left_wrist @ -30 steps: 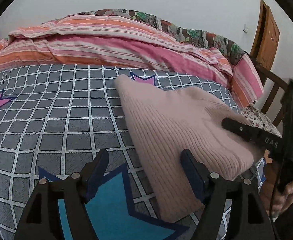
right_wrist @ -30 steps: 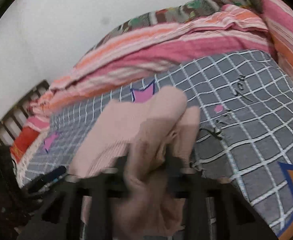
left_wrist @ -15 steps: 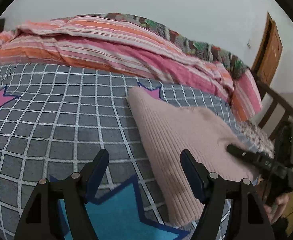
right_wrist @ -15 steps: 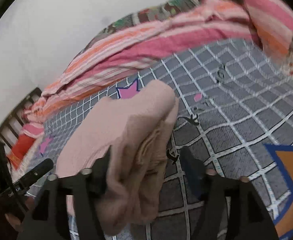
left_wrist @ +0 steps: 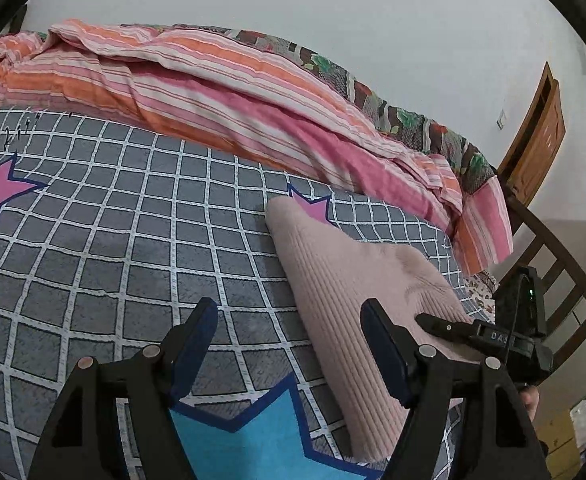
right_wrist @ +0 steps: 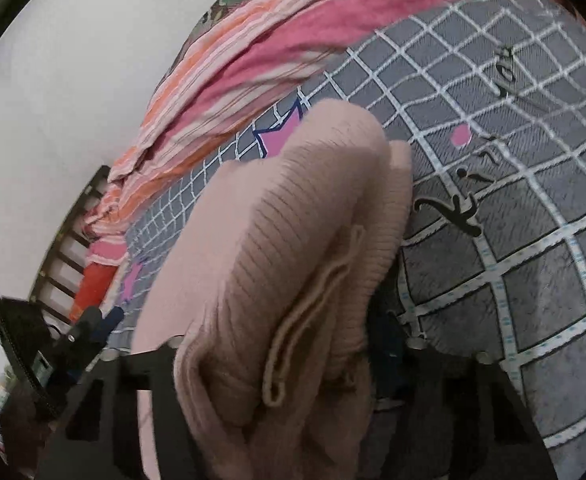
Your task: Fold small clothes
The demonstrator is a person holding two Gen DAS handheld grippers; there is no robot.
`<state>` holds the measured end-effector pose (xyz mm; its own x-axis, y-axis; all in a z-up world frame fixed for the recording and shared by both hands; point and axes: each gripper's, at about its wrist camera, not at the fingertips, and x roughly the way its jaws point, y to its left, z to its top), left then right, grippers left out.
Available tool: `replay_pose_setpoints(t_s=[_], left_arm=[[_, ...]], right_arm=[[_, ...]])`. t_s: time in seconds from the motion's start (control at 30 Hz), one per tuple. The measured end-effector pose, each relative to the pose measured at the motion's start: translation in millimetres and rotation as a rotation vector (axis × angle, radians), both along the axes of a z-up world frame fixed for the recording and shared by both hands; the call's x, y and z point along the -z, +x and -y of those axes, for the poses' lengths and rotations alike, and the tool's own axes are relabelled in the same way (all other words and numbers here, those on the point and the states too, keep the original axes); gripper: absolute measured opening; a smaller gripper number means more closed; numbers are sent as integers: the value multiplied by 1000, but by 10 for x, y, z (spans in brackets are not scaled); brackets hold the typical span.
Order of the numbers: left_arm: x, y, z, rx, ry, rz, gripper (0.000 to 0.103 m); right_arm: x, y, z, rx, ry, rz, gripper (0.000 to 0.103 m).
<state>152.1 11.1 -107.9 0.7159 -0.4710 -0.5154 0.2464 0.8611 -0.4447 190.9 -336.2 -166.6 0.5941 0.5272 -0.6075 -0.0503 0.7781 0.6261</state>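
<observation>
**Pink knit folded on the bed, right gripper closing around its edge**

Left wrist view: one pink knit (left_wrist: 357, 304) lies on the grid sheet (left_wrist: 133, 248), its far corner touching a small pink star (left_wrist: 313, 210) printed there. It looks doubled over into a thick wedge, so at least one fold seems done. The left gripper (left_wrist: 289, 344) hangs above the sheet just left of the knit, jaws wide apart and nothing between them; its right finger (left_wrist: 385, 356) overlaps the knit's near side, but I cannot tell whether it touches. The right gripper (left_wrist: 489, 336) reaches in at the knit's right edge, one dark finger lying over the cloth. Beyond the knit, one striped quilt (left_wrist: 253, 100) is heaped along the wall. Stars counted on the sheet in this view: three, two pink and one blue (left_wrist: 261, 436).

Right wrist view: the knit (right_wrist: 293, 248) fills the middle, several layers bunched and bulging between the right gripper's (right_wrist: 281, 360) jaws, which are closing; the fingers are mostly hidden by cloth, so whether the pads press yet I cannot tell. A loose loop of yarn (right_wrist: 313, 312) hangs from the bundle. The left gripper (right_wrist: 89, 328) shows left of the knit.

Judging from this, the fold is partly made; the bundle needs flattening and squaring. Only one garment shows.
</observation>
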Motion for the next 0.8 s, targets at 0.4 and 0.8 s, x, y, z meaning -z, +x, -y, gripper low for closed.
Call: replay_pose_setpoints(t_s=[0.4, 0.8], left_arm=[[-89, -102, -411, -126, 26, 22, 72], [-108, -105, -697, -185, 25, 31, 72]], right_arm=[[-1119, 82, -1000, 20, -203, 88, 37], [-1009, 196, -1120, 33, 94, 151, 38]])
